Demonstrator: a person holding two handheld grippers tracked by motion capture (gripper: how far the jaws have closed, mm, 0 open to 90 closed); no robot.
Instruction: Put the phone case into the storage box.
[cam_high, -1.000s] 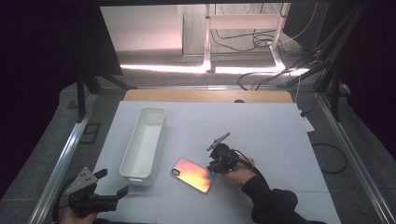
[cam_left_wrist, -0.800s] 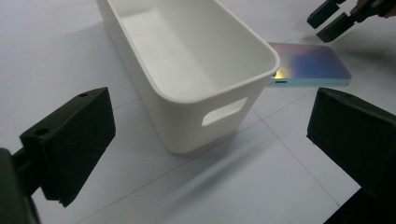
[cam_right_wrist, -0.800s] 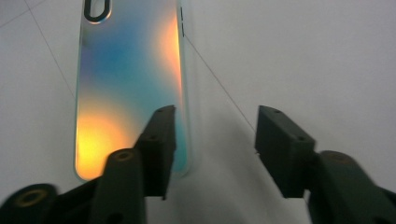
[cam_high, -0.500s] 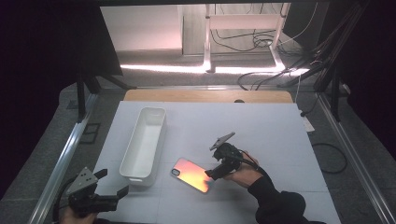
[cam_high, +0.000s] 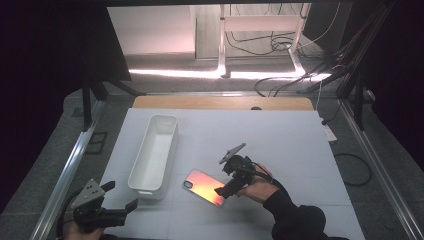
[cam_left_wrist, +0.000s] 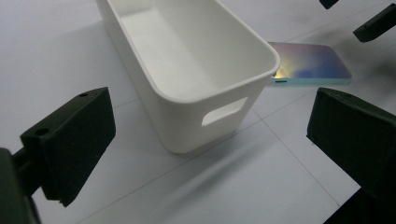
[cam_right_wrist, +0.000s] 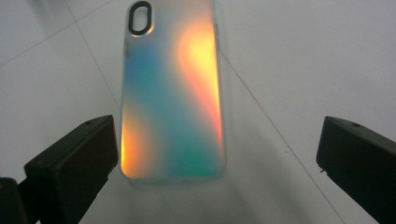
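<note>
Unmarked iridescent phone case (cam_right_wrist: 173, 93)

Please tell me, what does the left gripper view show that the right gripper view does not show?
The left gripper view has the white bin close in front, empty inside, with a handle slot in its near end wall, and the tips of the right gripper at the top right corner. Its own left gripper stands open.

The right gripper view has the phone case's oval camera cutout and its whole back, lying flat between the wide-open jaws of that same right gripper.

Both share the iridescent phone case and the white table.
</note>
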